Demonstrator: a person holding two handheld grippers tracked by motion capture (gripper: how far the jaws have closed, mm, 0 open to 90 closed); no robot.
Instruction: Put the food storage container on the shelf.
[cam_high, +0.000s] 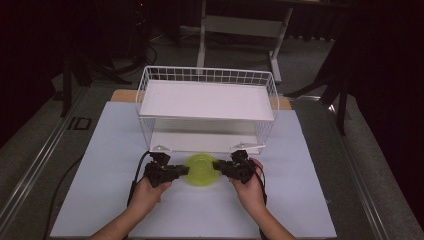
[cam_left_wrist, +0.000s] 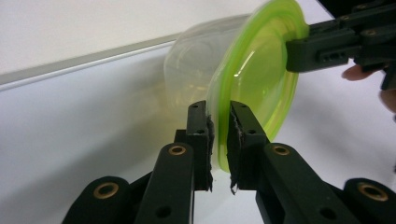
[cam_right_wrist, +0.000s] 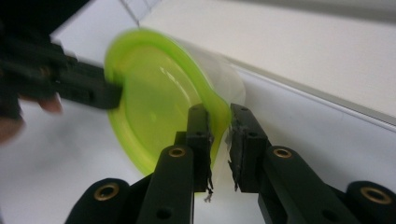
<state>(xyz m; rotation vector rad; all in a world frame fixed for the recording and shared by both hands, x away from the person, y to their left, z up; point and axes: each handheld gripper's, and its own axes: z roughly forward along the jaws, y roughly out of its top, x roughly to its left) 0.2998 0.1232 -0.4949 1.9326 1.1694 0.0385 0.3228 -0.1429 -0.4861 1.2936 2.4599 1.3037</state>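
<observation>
Since it looks thin, the lidded plastic tub (cam_high: 201, 170), lower centre before the wire basket (cam_high: 207, 107), is probably light, flexible and slippery; left gripper (cam_high: 172, 171) and right gripper (cam_high: 226, 167) each pinch its green rim, the soundest hold.

Both grippers, left (cam_high: 184, 170) and right (cam_high: 218, 165), are matte black, with jointed link arms pinned by brass-ringed pivots. Their fingers (cam_left_wrist: 199, 140) are flat black blocks with small screw holes and ragged inner pads. Black cables (cam_high: 137, 172) trail back. The forearms are bare, without sleeves.
</observation>
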